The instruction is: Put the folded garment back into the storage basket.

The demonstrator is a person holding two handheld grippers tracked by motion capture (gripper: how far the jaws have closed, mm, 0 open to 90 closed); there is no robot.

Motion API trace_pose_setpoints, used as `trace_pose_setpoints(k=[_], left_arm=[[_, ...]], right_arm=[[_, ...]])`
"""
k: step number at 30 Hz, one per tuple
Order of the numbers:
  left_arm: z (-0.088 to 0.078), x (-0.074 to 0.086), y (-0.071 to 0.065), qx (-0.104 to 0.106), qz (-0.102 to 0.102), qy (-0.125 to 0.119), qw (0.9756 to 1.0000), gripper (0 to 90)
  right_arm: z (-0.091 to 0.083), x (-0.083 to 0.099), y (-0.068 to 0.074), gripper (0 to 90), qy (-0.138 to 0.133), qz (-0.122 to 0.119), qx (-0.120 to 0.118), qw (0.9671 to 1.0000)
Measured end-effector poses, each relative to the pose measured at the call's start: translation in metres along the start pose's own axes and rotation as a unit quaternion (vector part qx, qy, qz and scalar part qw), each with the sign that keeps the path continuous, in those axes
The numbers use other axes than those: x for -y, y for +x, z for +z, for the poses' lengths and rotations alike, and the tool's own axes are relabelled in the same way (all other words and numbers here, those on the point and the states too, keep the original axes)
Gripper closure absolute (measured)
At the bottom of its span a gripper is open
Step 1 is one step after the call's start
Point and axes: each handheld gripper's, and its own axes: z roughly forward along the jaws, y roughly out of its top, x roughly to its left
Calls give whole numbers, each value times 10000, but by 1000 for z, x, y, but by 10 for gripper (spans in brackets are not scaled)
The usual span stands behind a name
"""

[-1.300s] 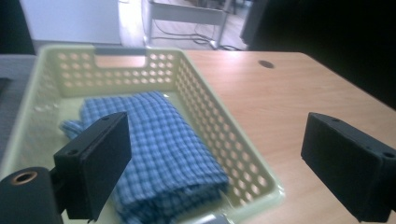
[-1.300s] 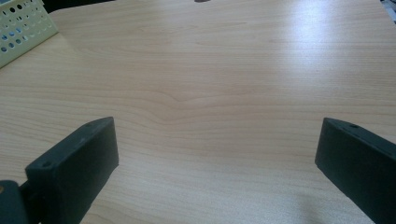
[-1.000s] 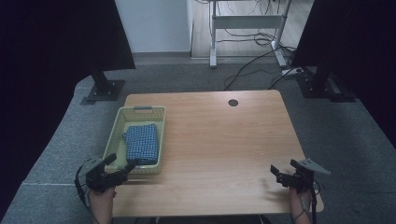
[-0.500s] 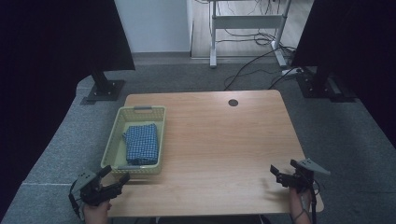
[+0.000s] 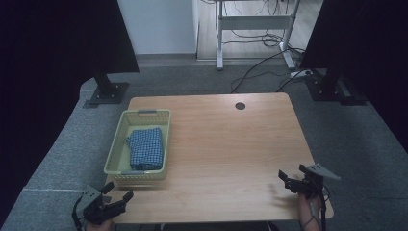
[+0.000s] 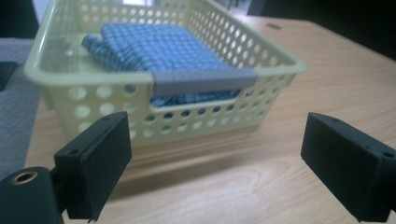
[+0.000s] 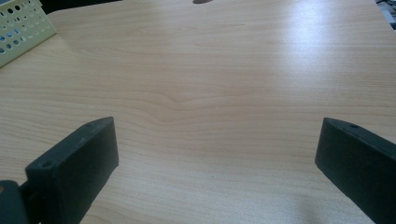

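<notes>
A folded blue-and-white checked cloth point(image 5: 146, 147) lies inside a pale yellow perforated plastic basket point(image 5: 116, 143), straight ahead of the left gripper point(image 5: 118, 198) and just beyond its jaw tips. In the left gripper view the cloth point(image 6: 159, 46) fills most of the basket's floor, its folded edge showing through the cut-out under the grey handle strip point(image 6: 204, 80) on the basket's near wall point(image 6: 98, 100). The far end of the cloth and the far wall of the basket are blurred, and the basket's left corner hides part of the fold. A second grey handle strip point(image 5: 147, 111) sits on the basket's far rim.

The left gripper point(image 6: 215, 154) hangs off the near left corner of the wooden table point(image 5: 231, 144), jaws spread wide and holding nothing; both jaws are cut off at the bottom of its own view. The hand behind it is mostly out of the high view's lower edge.

Well away to that gripper's right, the right gripper point(image 5: 288, 179) rests over the table's near right corner, its grey three-cornered plate point(image 5: 321, 170) on top. Its jaws also stand wide apart and empty point(image 7: 217, 154), with bare wood grain between them. Far ahead of it and to its left, a corner of the basket point(image 7: 21, 28) shows, cropped by the frame. Ahead lies a dark round cable hole point(image 5: 240, 106), only half seen at the top of the right gripper view point(image 7: 201, 1).
</notes>
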Motion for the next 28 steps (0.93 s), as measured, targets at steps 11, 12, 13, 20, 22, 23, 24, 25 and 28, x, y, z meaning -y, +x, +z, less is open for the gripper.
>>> trace_pose_setpoints(k=[11,12,13,20,22,23,24,25,28], left_arm=[[5,18,7,-238,245,-78,9994,86],[5,19,7,-273,260,-76,9993,86],[6,19,7,-294,275,-68,9992,86],[10,22,10,-311,179,116,9993,85],[11,23,10,-328,200,126,9992,85],[11,23,10,-322,195,129,9992,85],[12,23,10,-326,173,144,9992,85],[12,23,10,-326,181,142,9992,85],[12,23,9,-317,240,131,9991,86]], right_arm=[[0,0,0,0,8,-3,-20,10000],[0,0,0,0,9,-7,-24,10000],[0,0,0,0,9,-5,-27,10000],[1,0,1,0,53,-48,-36,10000],[1,0,1,0,74,-65,-33,9999],[2,-1,1,0,81,-73,-31,9999],[2,-1,1,0,89,-79,-35,9999],[2,-1,1,0,95,-81,-38,9999],[2,-1,1,0,90,-79,-44,9999]])
